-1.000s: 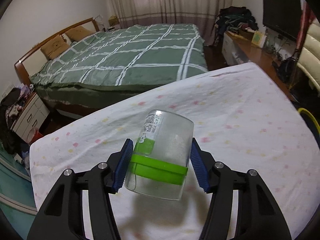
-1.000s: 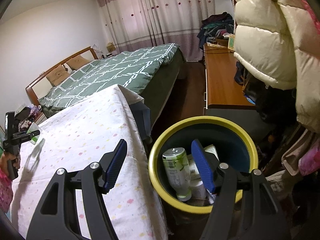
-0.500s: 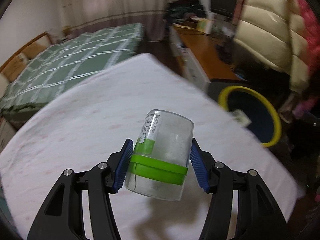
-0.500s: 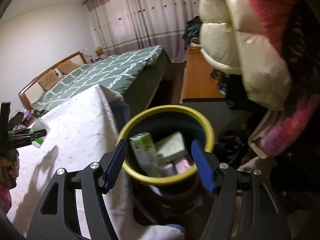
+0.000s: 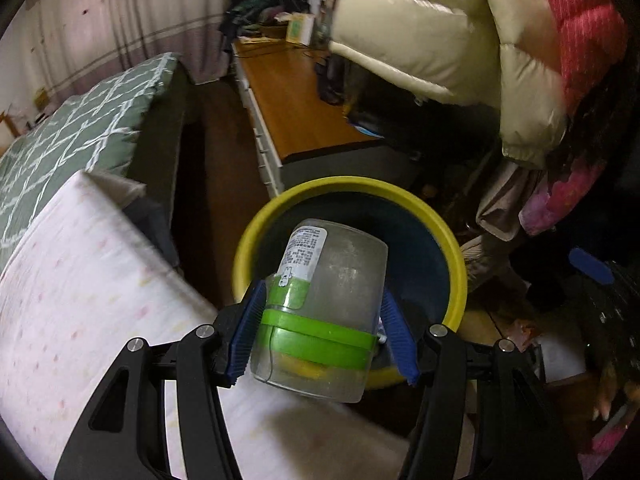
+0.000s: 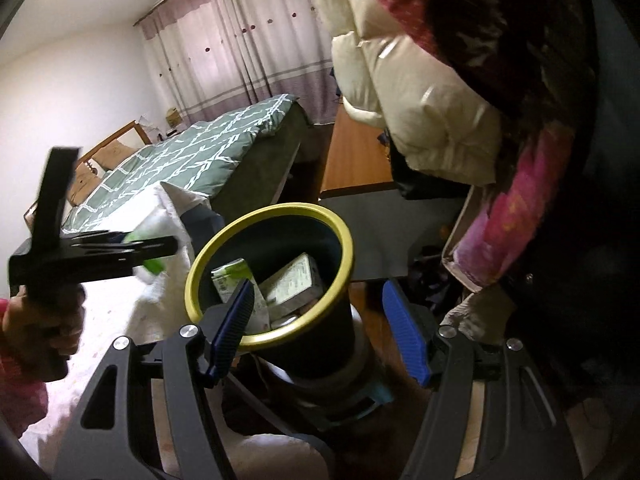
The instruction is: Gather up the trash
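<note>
Bin (image 6: 320, 216) already holds several cartons and packs, so part of the collecting looks done. Left gripper (image 5: 324, 332) is clamped on a clear plastic cup (image 5: 332, 296) (green band, printed label), held just beside the bin's rim on the table side, not yet dropped in. Right gripper (image 6: 320, 328) hangs over the bin, jaws apart, empty. Left to do: release the cup into the bin.

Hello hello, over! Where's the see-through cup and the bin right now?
Left tool shut on clear cup, held near yellow-rimmed bin. Right tool open, empty. Bin holds cartons; mouth clear.
</note>
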### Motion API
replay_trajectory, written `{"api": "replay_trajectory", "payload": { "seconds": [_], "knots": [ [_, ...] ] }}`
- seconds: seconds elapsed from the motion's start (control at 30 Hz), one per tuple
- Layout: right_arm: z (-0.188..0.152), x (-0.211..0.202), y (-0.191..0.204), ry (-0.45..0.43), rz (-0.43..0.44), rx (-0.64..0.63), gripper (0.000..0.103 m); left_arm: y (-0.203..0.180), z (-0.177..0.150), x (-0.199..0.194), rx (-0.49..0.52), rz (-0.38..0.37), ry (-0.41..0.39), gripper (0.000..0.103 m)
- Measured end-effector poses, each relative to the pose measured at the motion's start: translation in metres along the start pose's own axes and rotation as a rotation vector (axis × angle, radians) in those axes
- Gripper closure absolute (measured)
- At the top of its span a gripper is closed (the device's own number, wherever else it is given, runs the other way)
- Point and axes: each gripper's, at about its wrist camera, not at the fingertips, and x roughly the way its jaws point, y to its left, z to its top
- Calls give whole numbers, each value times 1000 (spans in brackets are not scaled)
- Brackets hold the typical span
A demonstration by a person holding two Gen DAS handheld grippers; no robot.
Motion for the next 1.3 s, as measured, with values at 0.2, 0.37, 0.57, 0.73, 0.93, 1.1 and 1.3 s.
{"api": "replay_trajectory", "payload": {
  "seconds": [0.2,0.37,0.57,0.73,0.93,1.1,1.3],
  "knots": [
    [1,-5,-6,-10,-10,13,39,-17,23,28,-18,3,-12,28],
    [1,-13,2,-18,-17,-2,36,-4,18,-20,-85,29,-105,25],
    [-11,-24,42,-6,38,-89,34,28,-42,-135,-190,130,-283,5],
    [-25,-44,88,-15,90,-195,30,59,-131,-231,-330,262,-380,5],
    [-35,-85,125,-63,110,-279,23,77,-243,-321,-500,499,-475,5],
    [-40,-117,147,-134,83,-338,19,79,-303,-355,-589,586,-452,5],
    [-46,-135,161,-153,91,-371,16,72,-351,-372,-624,648,-437,5]
  ]
}}
